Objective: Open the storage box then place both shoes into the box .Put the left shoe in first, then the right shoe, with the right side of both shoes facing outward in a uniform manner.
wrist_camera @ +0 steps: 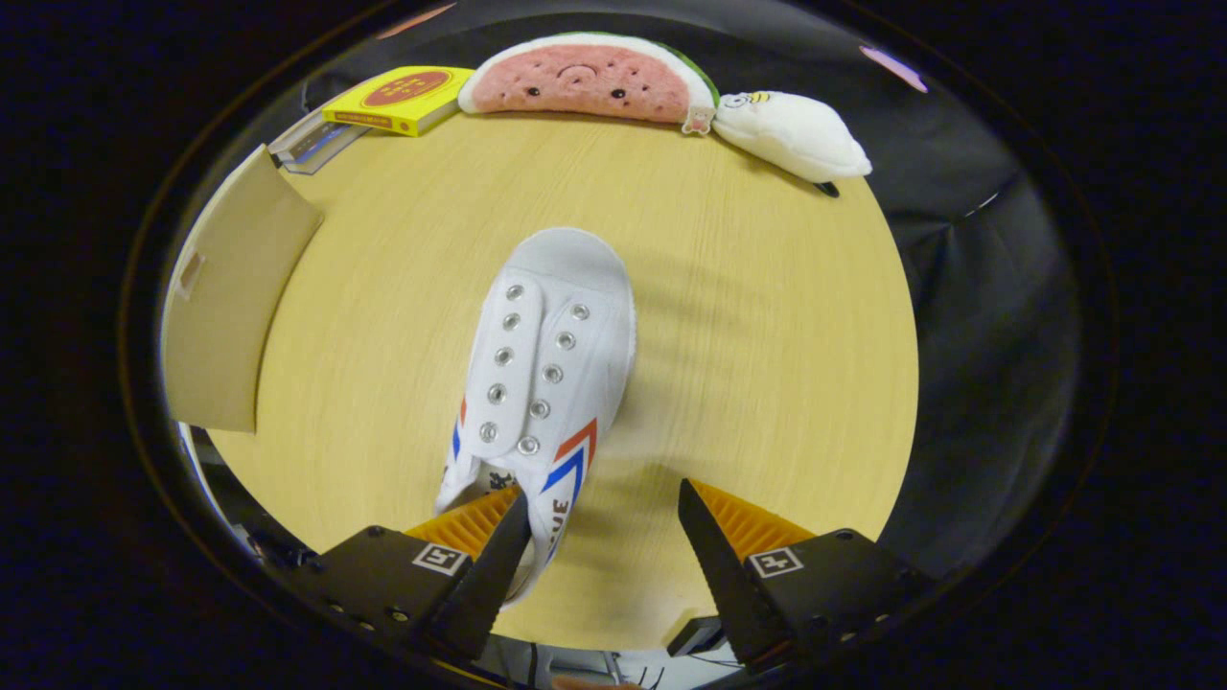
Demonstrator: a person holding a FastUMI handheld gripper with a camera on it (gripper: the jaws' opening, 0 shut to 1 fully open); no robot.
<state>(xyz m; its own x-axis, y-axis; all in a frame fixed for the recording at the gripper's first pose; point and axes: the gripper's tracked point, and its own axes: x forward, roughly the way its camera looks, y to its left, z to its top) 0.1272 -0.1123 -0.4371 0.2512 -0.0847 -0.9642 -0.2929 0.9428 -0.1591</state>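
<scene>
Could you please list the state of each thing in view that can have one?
Gripper: open, its left finger over the shoe's heel end.
Shoe: upright on the table, unlaced, toe pointing away.
Box flap: raised, standing at the table's left.
Yellow box: closed, lying flat.

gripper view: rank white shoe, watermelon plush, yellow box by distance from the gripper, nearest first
Gripper is open.
1. White shoe: its heel lies at the left finger, toe pointing away.
2. Yellow box: far table edge, left of the plush.
3. Watermelon plush: far edge, straight ahead. Too close to call against the box.
</scene>
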